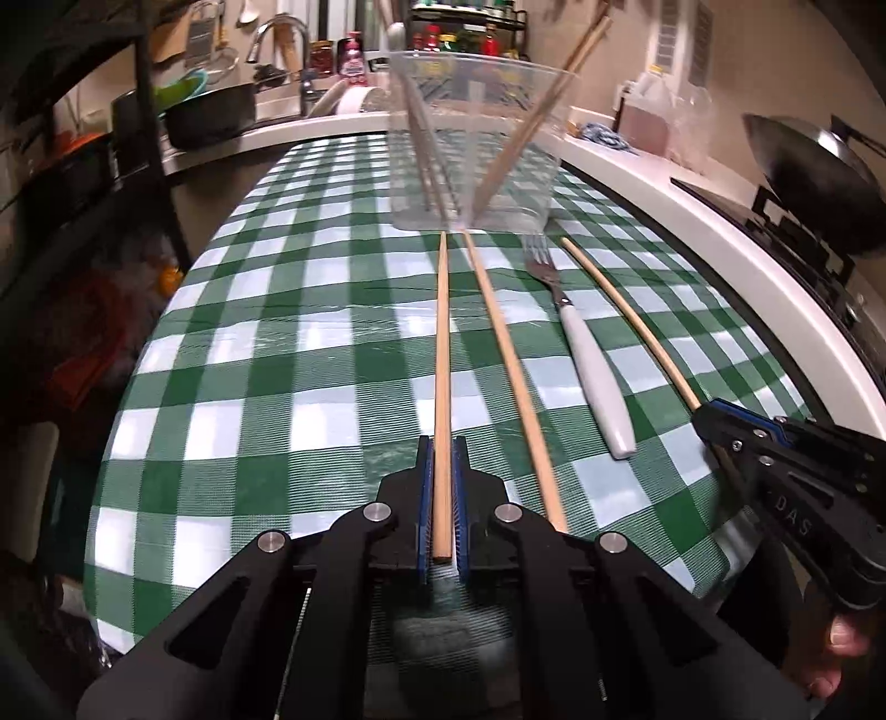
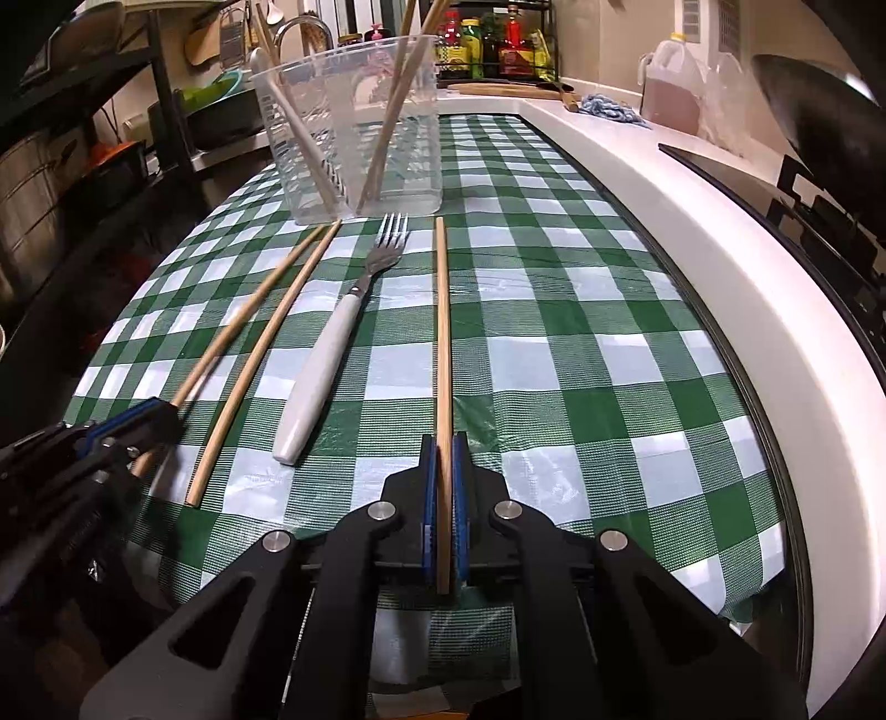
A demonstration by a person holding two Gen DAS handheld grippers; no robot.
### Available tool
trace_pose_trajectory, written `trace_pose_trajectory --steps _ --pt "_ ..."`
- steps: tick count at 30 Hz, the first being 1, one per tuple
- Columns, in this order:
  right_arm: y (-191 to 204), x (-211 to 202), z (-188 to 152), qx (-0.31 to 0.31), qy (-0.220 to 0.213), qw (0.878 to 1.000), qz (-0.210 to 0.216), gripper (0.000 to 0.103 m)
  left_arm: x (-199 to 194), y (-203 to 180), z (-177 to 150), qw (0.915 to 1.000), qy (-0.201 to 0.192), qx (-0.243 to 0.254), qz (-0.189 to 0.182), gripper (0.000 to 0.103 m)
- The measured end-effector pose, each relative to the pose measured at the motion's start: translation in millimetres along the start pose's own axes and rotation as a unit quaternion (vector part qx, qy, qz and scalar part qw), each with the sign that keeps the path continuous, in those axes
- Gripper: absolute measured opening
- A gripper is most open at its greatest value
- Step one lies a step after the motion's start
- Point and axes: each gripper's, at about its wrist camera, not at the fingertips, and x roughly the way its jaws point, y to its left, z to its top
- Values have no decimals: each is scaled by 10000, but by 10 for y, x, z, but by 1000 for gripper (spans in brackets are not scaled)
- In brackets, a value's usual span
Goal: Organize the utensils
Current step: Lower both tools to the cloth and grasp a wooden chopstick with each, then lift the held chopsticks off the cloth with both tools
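Left wrist view showed the left gripper (image 1: 443,498) with its blue fingers (image 1: 423,498) squeezed on a wooden chopstick (image 1: 441,360) lying on the checked bench (image 1: 277,343). Right wrist view showed the right gripper (image 2: 443,504) pinching another chopstick (image 2: 442,332) the same way. Between them lay a loose chopstick (image 2: 266,360) and a white-handled fork (image 2: 332,343). Farther off stood a clear plastic tub (image 2: 354,138), holding two chopsticks (image 2: 396,111) and a pale spoon (image 2: 293,133).

home kitchen: sink faucet (image 1: 279,41), wok (image 1: 814,166).
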Motion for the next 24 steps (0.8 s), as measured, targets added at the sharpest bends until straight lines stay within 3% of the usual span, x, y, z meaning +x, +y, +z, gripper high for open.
trace_pose_trajectory --steps 24 --pt "13 -15 -40 -6 -116 9998 -173 7 64 -2 -10 9999 32 -37 101 7"
